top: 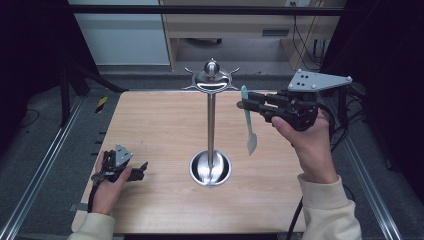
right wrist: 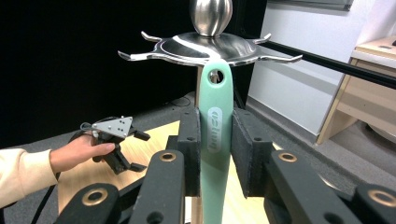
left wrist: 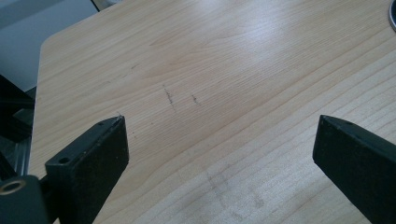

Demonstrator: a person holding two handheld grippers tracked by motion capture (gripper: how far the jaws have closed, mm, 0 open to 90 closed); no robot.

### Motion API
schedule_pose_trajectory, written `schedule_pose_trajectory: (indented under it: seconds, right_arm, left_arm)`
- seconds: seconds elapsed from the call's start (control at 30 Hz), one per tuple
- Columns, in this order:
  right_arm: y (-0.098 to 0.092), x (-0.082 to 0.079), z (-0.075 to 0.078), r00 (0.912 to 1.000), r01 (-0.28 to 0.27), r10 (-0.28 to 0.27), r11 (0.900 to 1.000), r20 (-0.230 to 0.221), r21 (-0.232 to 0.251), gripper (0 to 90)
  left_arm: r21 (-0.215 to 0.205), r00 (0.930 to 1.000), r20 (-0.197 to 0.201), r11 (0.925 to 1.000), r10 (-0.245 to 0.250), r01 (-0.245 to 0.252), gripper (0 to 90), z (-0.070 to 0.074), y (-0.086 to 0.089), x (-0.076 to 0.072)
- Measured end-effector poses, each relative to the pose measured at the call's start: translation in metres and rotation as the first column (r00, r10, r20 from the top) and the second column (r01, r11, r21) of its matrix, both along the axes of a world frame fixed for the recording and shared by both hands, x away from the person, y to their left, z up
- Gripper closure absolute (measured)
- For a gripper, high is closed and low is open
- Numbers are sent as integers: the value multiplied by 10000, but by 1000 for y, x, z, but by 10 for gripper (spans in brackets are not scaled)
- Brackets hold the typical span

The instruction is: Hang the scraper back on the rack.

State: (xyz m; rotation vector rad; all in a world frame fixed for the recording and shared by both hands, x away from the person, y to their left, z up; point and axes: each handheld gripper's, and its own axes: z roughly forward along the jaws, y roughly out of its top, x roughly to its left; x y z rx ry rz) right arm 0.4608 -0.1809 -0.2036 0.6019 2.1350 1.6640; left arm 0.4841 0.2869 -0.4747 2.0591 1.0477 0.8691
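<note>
A mint-green spatula (top: 248,125) hangs blade down to the right of the steel utensil stand (top: 211,125). My right gripper (top: 243,104) is shut on its handle, held high above the wooden table (top: 150,120). In the right gripper view the pads clamp the spatula (right wrist: 215,135) upright. Its hanging hole sits just under the stand's hooked crown (right wrist: 210,46); whether it touches a hook I cannot tell. My left gripper (top: 142,170) rests low at the table's front left. In the left gripper view it (left wrist: 219,140) stands open over bare wood.
The stand's round base (top: 210,168) sits mid-table toward the front. Several thin hooks stick out around the crown (top: 211,80). Metal rails (top: 45,165) run along both sides of the table, and a wooden desk (top: 225,25) stands behind it.
</note>
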Motion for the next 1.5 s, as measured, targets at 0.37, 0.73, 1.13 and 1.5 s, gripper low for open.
schedule_pose_trajectory:
  seconds: [0.37,0.73,1.13,1.5]
  right_arm:
    - [2,2,0,10000,-5,5,10000,-65,-34,743]
    - [4,4,-2,9999,-52,51,10000,-145,-82,743]
    - [10,8,-4,9997,-79,77,9999,-218,-81,743]
    - [13,10,-4,9996,-130,130,9999,-245,-15,743]
  left_arm:
    - [15,10000,-9,10000,-17,17,33,0,0,0]
    - [30,10000,-26,10000,-33,33,33,0,0,0]
    - [12,10000,-6,10000,-28,28,33,0,0,0]
    - [8,10000,-14,10000,-28,28,33,0,0,0]
